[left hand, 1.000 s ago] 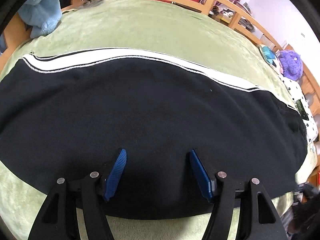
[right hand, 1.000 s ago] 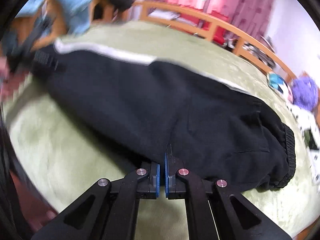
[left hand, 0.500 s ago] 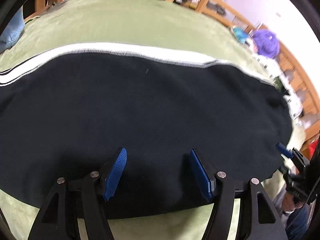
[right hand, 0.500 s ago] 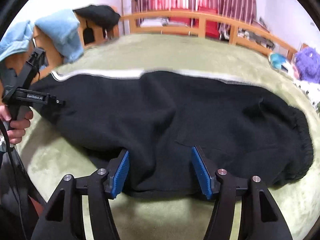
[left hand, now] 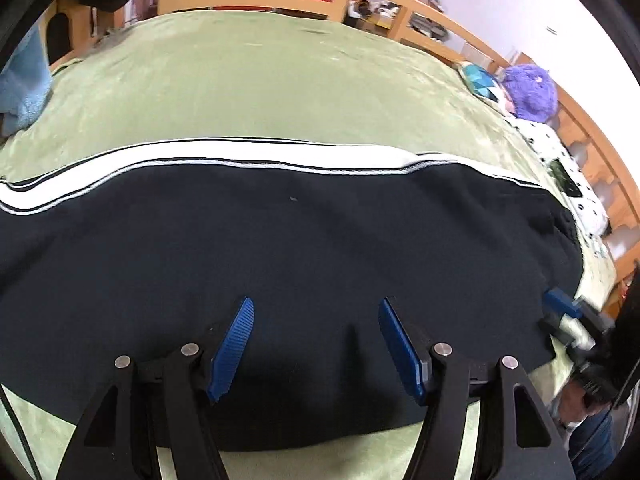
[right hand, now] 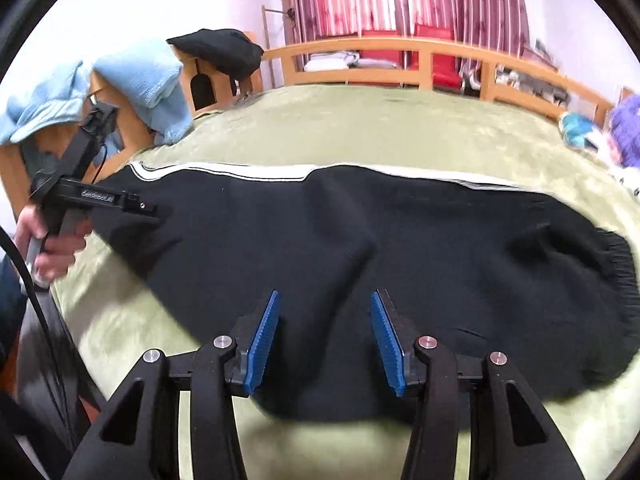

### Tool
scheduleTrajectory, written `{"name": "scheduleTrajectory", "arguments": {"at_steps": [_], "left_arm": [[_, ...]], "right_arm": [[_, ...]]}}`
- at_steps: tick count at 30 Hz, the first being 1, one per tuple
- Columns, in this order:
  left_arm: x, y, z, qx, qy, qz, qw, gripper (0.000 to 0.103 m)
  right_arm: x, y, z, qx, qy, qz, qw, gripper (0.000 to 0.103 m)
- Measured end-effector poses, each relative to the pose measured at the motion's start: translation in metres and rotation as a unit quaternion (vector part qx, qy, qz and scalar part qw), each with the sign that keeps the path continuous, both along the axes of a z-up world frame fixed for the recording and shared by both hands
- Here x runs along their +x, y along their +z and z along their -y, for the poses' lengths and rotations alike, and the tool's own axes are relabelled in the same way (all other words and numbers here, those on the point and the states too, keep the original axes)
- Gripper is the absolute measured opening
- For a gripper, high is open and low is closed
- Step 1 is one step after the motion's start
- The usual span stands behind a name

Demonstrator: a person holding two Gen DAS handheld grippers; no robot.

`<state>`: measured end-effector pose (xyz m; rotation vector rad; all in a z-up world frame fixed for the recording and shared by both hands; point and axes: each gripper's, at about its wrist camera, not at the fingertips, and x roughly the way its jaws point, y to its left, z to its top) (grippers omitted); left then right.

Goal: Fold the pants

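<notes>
Black pants [left hand: 304,256] with a white side stripe [left hand: 224,156] lie flat, folded lengthwise, across a green bed cover; they also show in the right wrist view [right hand: 400,248], ribbed waistband [right hand: 618,272] at the right. My left gripper [left hand: 314,308] is open and empty, hovering over the pants near their front edge. My right gripper [right hand: 324,304] is open and empty over the front edge, toward the waist end. The left gripper also shows at the leg end in the right wrist view [right hand: 120,202]; the right gripper's blue tip shows in the left wrist view [left hand: 560,304].
The green bed cover [left hand: 280,80] stretches behind the pants. A wooden bed rail [right hand: 400,56] runs along the back. Blue towels [right hand: 148,80] and a black garment [right hand: 220,52] hang at the left. A purple plush [left hand: 530,92] and spotted fabric [left hand: 560,152] lie at the right.
My right gripper opened, letting go of the pants' front edge, and drew back a little. My left gripper stayed open, its view shifting along the pants.
</notes>
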<state>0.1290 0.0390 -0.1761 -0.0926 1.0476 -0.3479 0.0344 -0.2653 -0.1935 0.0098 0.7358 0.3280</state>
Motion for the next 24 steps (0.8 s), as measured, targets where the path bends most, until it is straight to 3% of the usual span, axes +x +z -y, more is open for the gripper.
{"name": "scheduleTrajectory", "arguments": {"at_steps": [2, 3, 5, 6, 10, 14, 16, 17, 20, 22, 24], "left_arm": [[0.004, -0.002, -0.012, -0.003, 0.017, -0.001, 0.9999, 0.063], [0.004, -0.004, -0.016, -0.006, 0.025, -0.004, 0.9997, 0.063], [0.002, -0.009, -0.024, -0.011, 0.024, -0.013, 0.9996, 0.063], [0.0, -0.012, -0.023, -0.009, 0.018, -0.017, 0.9997, 0.063], [-0.01, -0.015, -0.002, -0.035, -0.021, -0.005, 0.9992, 0.063], [-0.01, -0.03, 0.026, -0.047, -0.049, -0.029, 0.9973, 0.063], [-0.015, -0.03, 0.028, -0.027, -0.052, -0.016, 0.9982, 0.063], [-0.019, -0.026, 0.028, -0.03, -0.058, -0.009, 0.9978, 0.063], [-0.028, -0.012, 0.034, -0.067, -0.078, 0.002, 0.9947, 0.063], [-0.031, -0.016, 0.046, -0.051, -0.086, -0.009, 0.9949, 0.063], [-0.033, -0.03, 0.06, 0.0, -0.08, -0.012, 0.9967, 0.063]], "right_arm": [[0.017, -0.023, -0.021, -0.013, 0.02, -0.039, 0.999, 0.046], [0.023, -0.04, -0.04, -0.047, 0.023, -0.057, 0.997, 0.048], [0.018, -0.052, -0.059, -0.101, 0.01, -0.037, 0.994, 0.048], [0.014, -0.051, -0.061, -0.104, 0.003, -0.027, 0.994, 0.049], [0.006, -0.041, -0.041, -0.051, -0.011, -0.062, 0.997, 0.049], [-0.025, -0.039, -0.047, -0.062, -0.028, -0.075, 0.995, 0.048], [-0.039, -0.036, -0.053, -0.085, -0.022, -0.068, 0.994, 0.043], [-0.041, -0.033, -0.052, -0.085, -0.017, -0.063, 0.994, 0.038], [-0.042, -0.013, -0.037, -0.055, -0.037, -0.044, 0.997, 0.038], [-0.037, -0.006, -0.026, -0.055, -0.061, -0.023, 0.996, 0.042], [-0.026, -0.013, -0.023, -0.062, -0.066, -0.029, 0.996, 0.044]]}}
